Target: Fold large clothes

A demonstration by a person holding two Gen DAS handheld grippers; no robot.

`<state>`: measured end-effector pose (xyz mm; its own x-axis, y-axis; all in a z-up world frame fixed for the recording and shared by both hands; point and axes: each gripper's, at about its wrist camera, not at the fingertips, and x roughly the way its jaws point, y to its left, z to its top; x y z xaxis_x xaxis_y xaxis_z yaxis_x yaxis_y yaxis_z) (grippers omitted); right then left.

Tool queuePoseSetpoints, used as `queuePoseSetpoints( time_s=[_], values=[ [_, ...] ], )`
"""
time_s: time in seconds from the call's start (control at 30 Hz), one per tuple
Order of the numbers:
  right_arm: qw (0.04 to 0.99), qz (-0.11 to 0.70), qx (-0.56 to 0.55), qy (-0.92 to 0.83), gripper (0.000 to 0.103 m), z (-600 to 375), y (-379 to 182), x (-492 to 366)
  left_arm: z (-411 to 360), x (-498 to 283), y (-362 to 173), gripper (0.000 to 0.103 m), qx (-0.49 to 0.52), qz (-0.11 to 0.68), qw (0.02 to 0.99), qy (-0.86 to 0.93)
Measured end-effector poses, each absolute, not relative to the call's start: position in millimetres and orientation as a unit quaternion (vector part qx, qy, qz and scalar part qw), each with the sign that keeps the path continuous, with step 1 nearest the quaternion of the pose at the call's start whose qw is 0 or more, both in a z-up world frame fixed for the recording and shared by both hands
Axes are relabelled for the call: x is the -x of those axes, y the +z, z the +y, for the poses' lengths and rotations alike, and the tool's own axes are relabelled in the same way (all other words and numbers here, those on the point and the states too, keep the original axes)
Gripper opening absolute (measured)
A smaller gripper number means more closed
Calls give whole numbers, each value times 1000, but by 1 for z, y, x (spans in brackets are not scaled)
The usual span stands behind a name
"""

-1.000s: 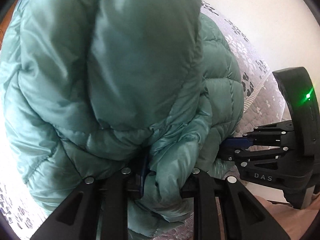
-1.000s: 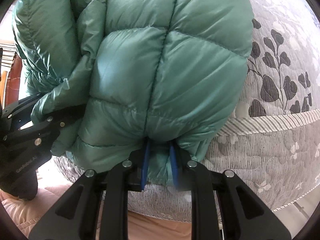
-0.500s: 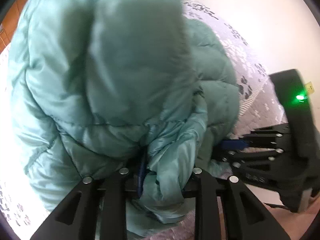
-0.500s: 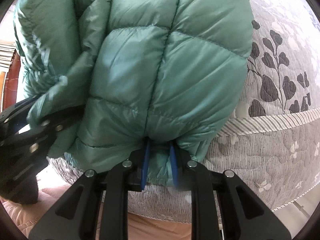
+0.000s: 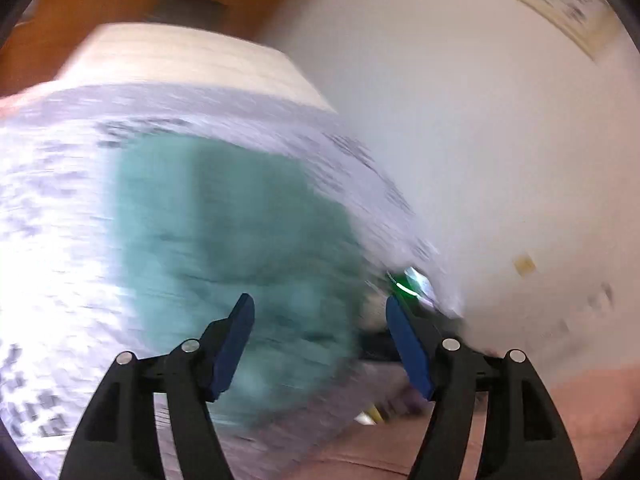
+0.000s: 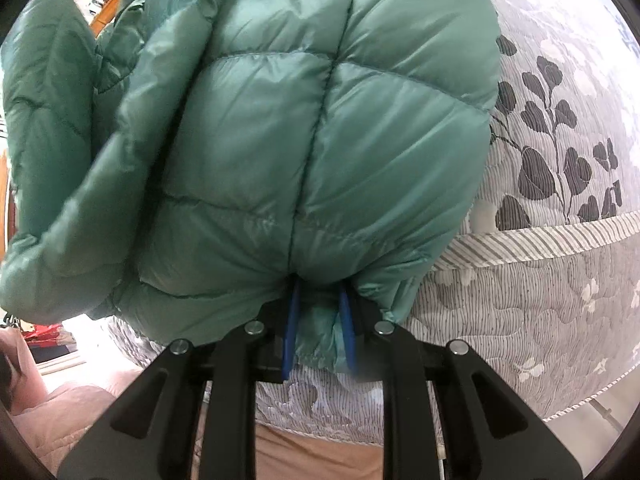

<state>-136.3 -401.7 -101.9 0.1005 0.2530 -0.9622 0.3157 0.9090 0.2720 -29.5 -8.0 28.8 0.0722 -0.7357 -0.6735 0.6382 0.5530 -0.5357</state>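
Right gripper: jaws clenched on a bunched fold at the near edge of the teal quilted down jacket, blue pads pressing the fabric from both sides. Left gripper: jaws have just been opening and now stand wide apart with nothing between them; the jacket shows only as a blurred teal patch ahead of and below them, apart from the pads. Jacket: bundled in thick folds on the mattress, near its front edge, puffed panels rising away from the right jaws, a looser flap hanging toward the left of the right wrist view; its long axis cannot be told from this heap. Mattress: grey-white quilting, dark leaf print, striped piping along the edge. Nearer hand: the right, already on the cloth; the left would need to come back down and forward to take a fresh hold, by this judgement. Containers: none visible. Background: pale wall, orange-brown woodwork, blurred.
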Motion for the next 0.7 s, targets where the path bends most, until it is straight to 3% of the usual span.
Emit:
queuePoseSetpoints(
  time_s=[0.2,0.37,0.43,0.57,0.7],
  values=[
    [730,641,-235,-27,25,-424,-68,144,42,-32,-41,64,50,561,747,-353],
    [770,590,-243,-13,52,-438,-16,141,33,-43,-77,62,59,594,729,-335],
    [782,572,-247,11,73,-434,0,134,15,-39,-76,62,51,590,727,-347],
    [787,558,-257,50,87,-427,8,114,-19,-28,-66,62,23,583,721,-375],
    [780,563,-266,54,89,-429,-2,95,-51,-22,-66,62,2,580,716,-389]
  ],
)
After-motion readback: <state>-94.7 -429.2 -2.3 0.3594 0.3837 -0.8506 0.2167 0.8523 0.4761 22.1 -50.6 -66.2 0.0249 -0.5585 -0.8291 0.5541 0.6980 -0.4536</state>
